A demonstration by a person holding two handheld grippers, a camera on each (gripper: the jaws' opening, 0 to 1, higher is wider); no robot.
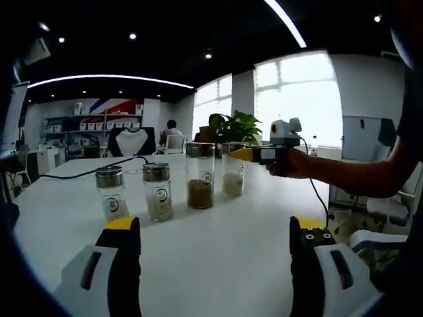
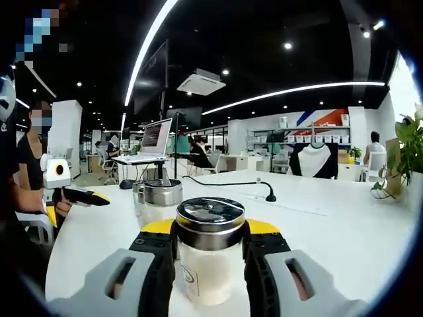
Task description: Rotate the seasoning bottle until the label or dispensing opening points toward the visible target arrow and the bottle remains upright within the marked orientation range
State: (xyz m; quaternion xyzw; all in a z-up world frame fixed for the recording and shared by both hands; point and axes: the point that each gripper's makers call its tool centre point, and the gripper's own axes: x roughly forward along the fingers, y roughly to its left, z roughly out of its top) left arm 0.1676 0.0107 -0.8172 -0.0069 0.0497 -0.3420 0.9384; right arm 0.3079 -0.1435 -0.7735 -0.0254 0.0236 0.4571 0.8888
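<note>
Four seasoning bottles stand in a row on my white counter [image 1: 218,251], and the step in hand is the rotation of the far-right one.

1. Counter. The surface around the row is flat and bare. I see no target arrow in either view, so I must locate that mark before I turn anything.

2. Right tool [image 2: 210,246]. In the right gripper view its jaws sit one on each side of the pale-filled bottle [image 2: 210,264], just under the metal cap. They look closed on the glass, though I cannot confirm firm contact. In the left gripper view the same tool reaches in from the right to that bottle [image 1: 232,173].

3. Left tool [image 1: 215,231]. Its jaws stand wide apart and hold nothing. It hovers near me, well apart from the row.

4. Neighbouring bottles. The brown-filled bottle [image 1: 199,176] stands just beside the target. Two shorter bottles [image 1: 157,191] stand further left.

Procedure, as I judge it:
- Keep the grip axis vertical, so the bottle stays upright.
- Turn about the bottle's own centre, in small increments, without dragging it sideways into its neighbour.
- Watch the label [image 2: 188,276], low on the glass, as the heading reference.
- Hold the free tool ready to steady the base.
</note>
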